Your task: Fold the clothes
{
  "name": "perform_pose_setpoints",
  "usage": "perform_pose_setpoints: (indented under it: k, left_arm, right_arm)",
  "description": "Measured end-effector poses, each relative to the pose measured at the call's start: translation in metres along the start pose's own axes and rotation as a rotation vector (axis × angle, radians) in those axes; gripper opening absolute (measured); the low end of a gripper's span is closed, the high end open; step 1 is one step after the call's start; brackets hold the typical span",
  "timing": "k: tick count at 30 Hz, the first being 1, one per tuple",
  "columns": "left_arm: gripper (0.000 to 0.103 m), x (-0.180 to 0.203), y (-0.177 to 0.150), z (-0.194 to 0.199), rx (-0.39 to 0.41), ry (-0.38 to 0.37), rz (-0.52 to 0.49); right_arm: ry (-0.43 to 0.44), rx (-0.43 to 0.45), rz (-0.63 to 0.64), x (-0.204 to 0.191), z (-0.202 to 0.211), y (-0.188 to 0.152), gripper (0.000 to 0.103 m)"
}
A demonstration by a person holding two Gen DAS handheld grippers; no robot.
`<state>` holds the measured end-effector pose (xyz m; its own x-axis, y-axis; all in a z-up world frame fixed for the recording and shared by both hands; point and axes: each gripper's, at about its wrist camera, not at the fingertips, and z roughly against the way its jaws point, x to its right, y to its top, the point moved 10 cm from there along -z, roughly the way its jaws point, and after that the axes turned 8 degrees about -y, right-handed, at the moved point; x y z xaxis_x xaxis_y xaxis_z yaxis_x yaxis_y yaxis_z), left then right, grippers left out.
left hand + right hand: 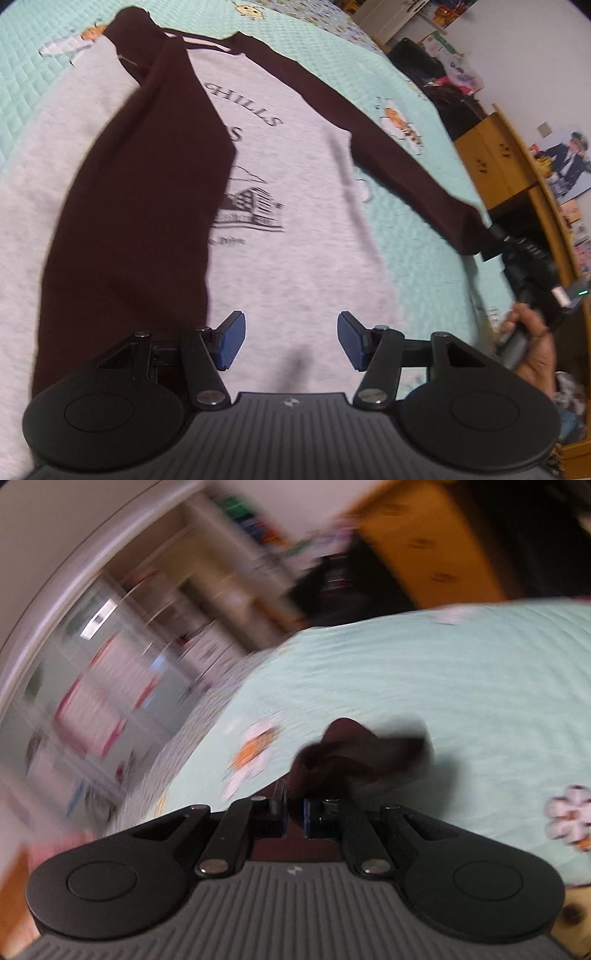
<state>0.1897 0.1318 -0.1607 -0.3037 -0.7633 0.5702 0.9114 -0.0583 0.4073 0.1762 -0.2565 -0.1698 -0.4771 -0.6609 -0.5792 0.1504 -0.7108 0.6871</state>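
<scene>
Left wrist view: the sweatshirt (303, 177), grey with dark maroon sleeves, lies flat on the bed's mint quilt (424, 96), one sleeve folded across its chest. The left gripper (291, 339) hovers above its hem, jaws apart and empty.

Right wrist view, blurred: the right gripper (294, 818) has its jaws clamped on the maroon cuff (354, 753) above the quilt.

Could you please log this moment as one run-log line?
stage: folding second sleeve | left gripper: open above sweatshirt | right gripper: shut on sleeve cuff | one sleeve: folded across body
</scene>
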Motion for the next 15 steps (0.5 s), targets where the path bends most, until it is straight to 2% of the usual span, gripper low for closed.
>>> perform_pose_setpoints:
  k: [4, 9, 12, 15]
  left_arm:
    - [0.058, -0.010, 0.003, -0.004, -0.013, 0.062, -0.040]
    - [0.058, -0.024, -0.002, -0.009, -0.043, 0.083, -0.073]
    - [0.058, -0.030, -0.004, -0.013, -0.050, 0.071, -0.077]
    - [0.058, -0.029, -0.004, -0.014, -0.052, 0.067, -0.089]
  right_arm:
    - [0.129, -0.094, 0.192, -0.074, 0.008, -0.042, 0.009]
    - [0.264, -0.215, 0.332, -0.142, 0.026, -0.099, 0.009]
    - [0.276, -0.248, 0.446, -0.167, 0.029, -0.124, 0.009]
    - [0.239, -0.283, 0.566, -0.174, 0.029, -0.156, 0.009]
